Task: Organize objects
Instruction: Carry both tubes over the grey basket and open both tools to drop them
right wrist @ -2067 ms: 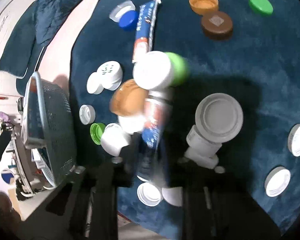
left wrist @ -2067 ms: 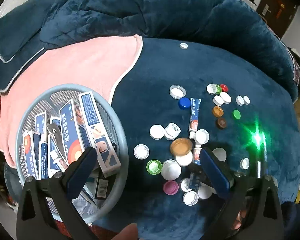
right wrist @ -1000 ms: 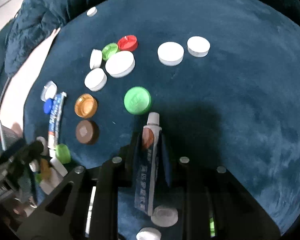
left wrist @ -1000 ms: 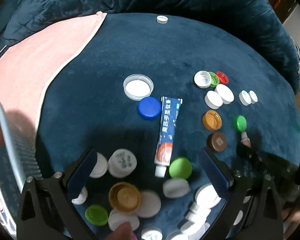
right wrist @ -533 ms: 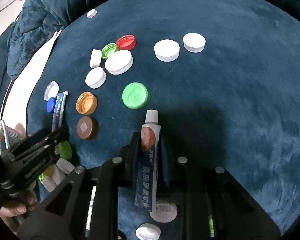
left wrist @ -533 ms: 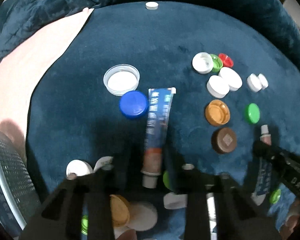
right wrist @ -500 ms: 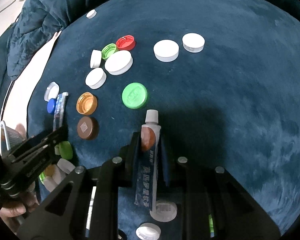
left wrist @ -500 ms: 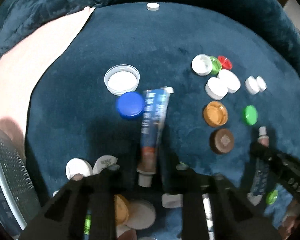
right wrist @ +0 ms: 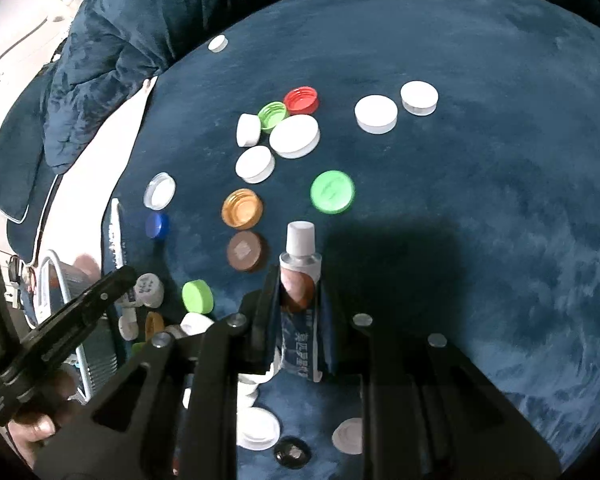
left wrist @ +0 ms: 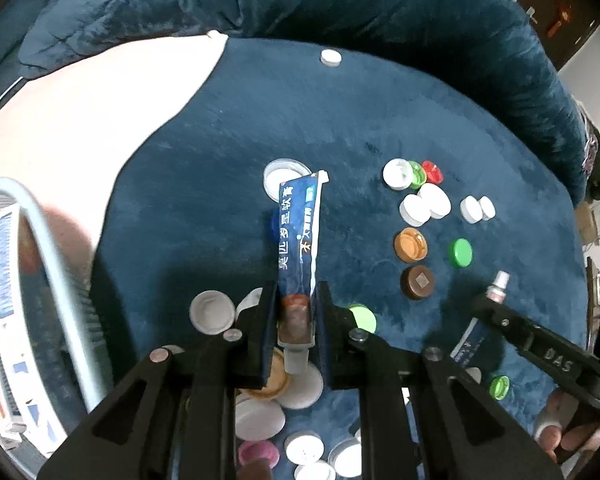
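Two fisheye views look down over a dark blue plush cloth scattered with bottle caps.

In the left wrist view, the left gripper (left wrist: 294,322) sits at lower centre, its jaws pinching a blue ointment tube (left wrist: 299,236) near the cap end. The tube's flat crimped tail points toward the top of the frame, lifted clear of the cloth. A mesh basket (left wrist: 56,280) holding small blue and white boxes fills the left edge.

In the right wrist view, the right gripper (right wrist: 296,304) at lower centre is pressed onto a second tube (right wrist: 299,268) at its shoulder, the white cap pointing up the frame, just below a green cap (right wrist: 332,192).

Both tubes look light and soft. They would likely dent or squeeze out their contents under a hard pinch mid-body, and the glossy skin may slip. The stiffer shoulder just behind the cap, where both are held, seems the safest place to grip.
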Tool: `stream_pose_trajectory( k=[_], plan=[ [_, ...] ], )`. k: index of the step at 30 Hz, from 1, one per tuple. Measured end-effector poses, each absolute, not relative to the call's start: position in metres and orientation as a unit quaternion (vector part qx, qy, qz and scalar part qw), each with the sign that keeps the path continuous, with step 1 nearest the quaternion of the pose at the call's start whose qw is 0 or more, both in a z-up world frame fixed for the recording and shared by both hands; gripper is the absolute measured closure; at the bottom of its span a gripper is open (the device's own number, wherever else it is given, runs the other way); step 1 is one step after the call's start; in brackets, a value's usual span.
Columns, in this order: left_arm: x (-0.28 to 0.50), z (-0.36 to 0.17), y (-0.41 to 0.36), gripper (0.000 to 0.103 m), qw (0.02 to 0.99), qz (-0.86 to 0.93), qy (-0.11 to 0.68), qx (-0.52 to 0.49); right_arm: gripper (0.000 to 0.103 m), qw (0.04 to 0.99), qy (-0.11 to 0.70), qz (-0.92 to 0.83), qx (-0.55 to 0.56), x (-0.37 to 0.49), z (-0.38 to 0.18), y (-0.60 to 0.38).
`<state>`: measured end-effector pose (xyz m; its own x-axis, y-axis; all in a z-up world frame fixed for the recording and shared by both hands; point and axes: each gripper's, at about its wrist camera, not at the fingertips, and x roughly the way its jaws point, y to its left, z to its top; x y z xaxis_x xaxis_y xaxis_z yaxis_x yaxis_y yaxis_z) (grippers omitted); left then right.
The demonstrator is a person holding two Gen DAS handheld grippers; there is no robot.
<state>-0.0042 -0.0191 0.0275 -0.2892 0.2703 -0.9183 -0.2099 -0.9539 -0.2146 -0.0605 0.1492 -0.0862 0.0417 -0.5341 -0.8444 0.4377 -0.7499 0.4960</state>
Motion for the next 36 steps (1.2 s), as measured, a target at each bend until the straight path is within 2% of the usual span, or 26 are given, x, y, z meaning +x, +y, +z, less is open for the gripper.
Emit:
stream_pose_trajectory(
  k=[10,19,28,36],
  plan=[
    [0.015,0.08,-0.063,0.085,0.146,0.826,-0.048,-0.543,0.084,0.398,-0.027,-0.677,0.619,-0.038,-0.053,0.126],
    [0.039,0.132,-0.168,0.085,0.089,0.856,-0.104,-0.498,0.084,0.486,0.006,-0.644,0.59,0.011,0.005,0.062],
    [0.054,0.123,-0.26,0.085,0.001,0.85,-0.149,-0.505,0.084,0.593,0.053,-0.584,0.552,0.084,0.065,0.006],
    [0.058,0.108,-0.271,0.085,-0.005,0.836,-0.171,-0.521,0.084,0.644,0.114,-0.521,0.548,0.147,0.066,-0.037]
  ],
)
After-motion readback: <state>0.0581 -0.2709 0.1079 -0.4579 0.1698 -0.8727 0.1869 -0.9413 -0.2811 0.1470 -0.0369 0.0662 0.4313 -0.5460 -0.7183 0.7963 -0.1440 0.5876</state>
